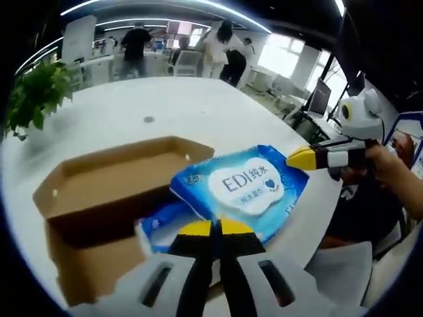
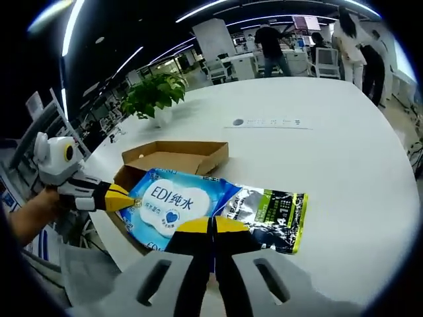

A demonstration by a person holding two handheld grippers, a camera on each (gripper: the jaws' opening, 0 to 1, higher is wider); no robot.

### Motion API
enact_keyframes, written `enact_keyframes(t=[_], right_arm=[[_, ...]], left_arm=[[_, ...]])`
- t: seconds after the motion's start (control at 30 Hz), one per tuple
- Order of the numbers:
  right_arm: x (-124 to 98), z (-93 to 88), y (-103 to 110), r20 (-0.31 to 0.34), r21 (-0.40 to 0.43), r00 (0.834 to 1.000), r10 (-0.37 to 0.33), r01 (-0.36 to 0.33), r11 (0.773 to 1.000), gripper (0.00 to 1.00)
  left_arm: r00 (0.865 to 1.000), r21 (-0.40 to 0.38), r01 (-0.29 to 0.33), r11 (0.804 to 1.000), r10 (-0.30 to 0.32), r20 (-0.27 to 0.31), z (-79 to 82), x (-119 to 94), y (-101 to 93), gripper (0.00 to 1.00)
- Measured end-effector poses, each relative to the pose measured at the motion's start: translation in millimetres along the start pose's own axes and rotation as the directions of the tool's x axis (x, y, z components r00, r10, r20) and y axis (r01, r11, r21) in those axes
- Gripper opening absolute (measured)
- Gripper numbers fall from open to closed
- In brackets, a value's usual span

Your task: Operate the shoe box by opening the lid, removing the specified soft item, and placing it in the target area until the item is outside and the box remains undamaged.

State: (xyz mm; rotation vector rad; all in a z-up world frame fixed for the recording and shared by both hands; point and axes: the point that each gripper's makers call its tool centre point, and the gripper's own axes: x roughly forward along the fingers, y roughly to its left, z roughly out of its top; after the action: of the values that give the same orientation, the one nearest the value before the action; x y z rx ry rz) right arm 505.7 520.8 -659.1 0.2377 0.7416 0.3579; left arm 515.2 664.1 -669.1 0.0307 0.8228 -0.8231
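Wipes pack (image 1: 248, 185) pinched between both closed tools.

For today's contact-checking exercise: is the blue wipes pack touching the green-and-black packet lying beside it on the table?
Touching. In the right gripper view, the blue wipes pack overlaps the near edge of the green-and-black packet, with no table showing between them.

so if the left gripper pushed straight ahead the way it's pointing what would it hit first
The left gripper is already clamped on the blue wipes pack, so that comes first. Beyond it, probably bare white table, though depth is hard to judge.
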Motion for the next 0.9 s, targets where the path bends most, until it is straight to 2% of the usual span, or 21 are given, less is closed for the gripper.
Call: enact_keyframes(t=[0.53, 0.9], right_arm=[[-21, -8.6, -36, 0.004, 0.039, 0.999, -0.051, 0.050, 0.998, 0.00], [-26, -10.3, -59, -0.009, 0.045, 0.996, -0.083, 0.084, 0.995, 0.00]], left_arm=[[0.999, 0.041, 0.051, 0.998, -0.051, 0.000, 9.0, 28, -33.7, 0.00], [0.997, 0.043, 0.078, 0.996, -0.078, -0.006, 13.7, 49, -46.9, 0.00]])
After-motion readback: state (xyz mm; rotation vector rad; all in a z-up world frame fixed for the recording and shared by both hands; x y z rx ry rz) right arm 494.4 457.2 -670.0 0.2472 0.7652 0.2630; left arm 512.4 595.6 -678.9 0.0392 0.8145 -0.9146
